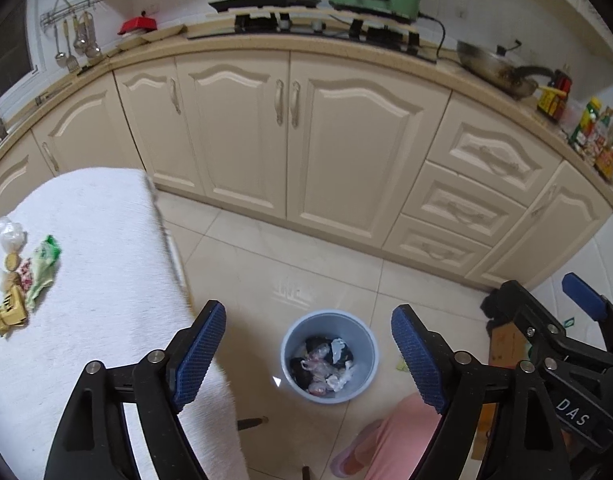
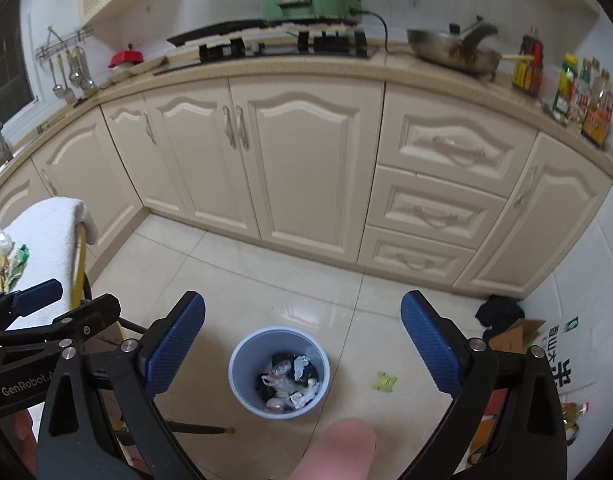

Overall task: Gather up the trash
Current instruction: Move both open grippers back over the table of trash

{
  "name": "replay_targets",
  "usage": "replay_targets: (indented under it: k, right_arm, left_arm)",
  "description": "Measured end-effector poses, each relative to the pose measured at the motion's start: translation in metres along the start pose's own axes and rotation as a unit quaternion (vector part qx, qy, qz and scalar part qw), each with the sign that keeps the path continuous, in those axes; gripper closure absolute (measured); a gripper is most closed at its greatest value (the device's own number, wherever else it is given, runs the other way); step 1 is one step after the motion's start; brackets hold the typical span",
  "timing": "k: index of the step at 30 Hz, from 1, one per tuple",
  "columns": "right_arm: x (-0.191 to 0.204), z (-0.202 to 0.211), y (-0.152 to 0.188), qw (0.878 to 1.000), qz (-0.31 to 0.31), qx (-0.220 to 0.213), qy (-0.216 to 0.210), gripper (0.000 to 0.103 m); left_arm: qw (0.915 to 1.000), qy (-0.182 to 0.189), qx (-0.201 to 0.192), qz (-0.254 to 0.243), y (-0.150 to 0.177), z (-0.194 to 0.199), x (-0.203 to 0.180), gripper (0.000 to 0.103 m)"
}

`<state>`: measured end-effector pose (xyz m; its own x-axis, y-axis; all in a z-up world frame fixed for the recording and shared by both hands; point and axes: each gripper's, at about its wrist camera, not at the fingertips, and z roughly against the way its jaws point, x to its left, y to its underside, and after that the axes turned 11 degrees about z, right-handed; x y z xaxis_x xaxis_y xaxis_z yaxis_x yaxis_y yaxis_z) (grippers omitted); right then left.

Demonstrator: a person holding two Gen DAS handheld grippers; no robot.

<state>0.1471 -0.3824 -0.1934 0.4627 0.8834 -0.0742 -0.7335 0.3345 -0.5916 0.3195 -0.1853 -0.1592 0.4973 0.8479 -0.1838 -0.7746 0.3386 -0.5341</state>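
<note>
Both hand-held grippers hang over the floor above the bin, side by side. Left hand-held gripper (image 1: 308, 354): jaws spread wide, nothing between the pads. Right hand-held gripper (image 2: 302, 344): also wide, empty.

Blue-grey trash bin (image 1: 294, 334) stands on the tiled floor (image 1: 266, 264), partly filled with crumpled plastic and dark scraps. Seen between the fingers of both grippers.

Remaining trash sits on the towel-covered counter (image 1: 98, 240), to the left of the bin: a green wrapper (image 1: 44, 268), a clear crumpled plastic bag (image 1: 8, 234), a yellow carton scrap (image 1: 10, 312), and small round bits I cannot identify. One yellow-green scrap (image 2: 384, 382) lies on the floor just beside the bin, on its right. More clutter, cardboard and a printed bag (image 2: 558, 360), lies near the far right wall; whether it counts as trash I cannot tell.

Risks, as judged:
- Table pieces lie bunched and touching. A wide close could take two at once or flick a neighbour off the edge.
- Thin wrappers on terry towel: pads may pinch towel loops and drag the cloth with everything on it.
- The floor scrap is flat and small on glossy tile; fingertips may slide it rather than lift it.
- The two grippers are close; a swing left could clip one against the other.
- A light wrapper released high may drift past the rim.
</note>
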Motion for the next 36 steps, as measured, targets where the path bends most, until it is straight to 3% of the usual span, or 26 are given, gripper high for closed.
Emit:
replay_targets:
  k: [10, 20, 28, 36]
  right_arm:
    - [0.043, 0.035, -0.015, 0.998, 0.035, -0.045, -0.012, 0.000]
    - [0.115, 0.054, -0.026, 0.993, 0.069, -0.069, -0.070, 0.000]
    - [0.176, 0.055, -0.030, 0.986, 0.096, -0.068, -0.121, 0.000]
    - [0.223, 0.037, -0.042, 0.979, 0.118, -0.054, -0.155, 0.000]
  left_arm:
    - [0.9974, -0.025, -0.056, 0.038, 0.032, 0.077, 0.051, 0.012]
    - [0.9870, -0.076, -0.099, 0.102, 0.063, 0.148, 0.120, 0.008]
    - [0.9727, -0.121, -0.107, 0.166, 0.083, 0.182, 0.172, 0.001]
    - [0.9605, -0.153, -0.088, 0.215, 0.079, 0.181, 0.212, 0.002]
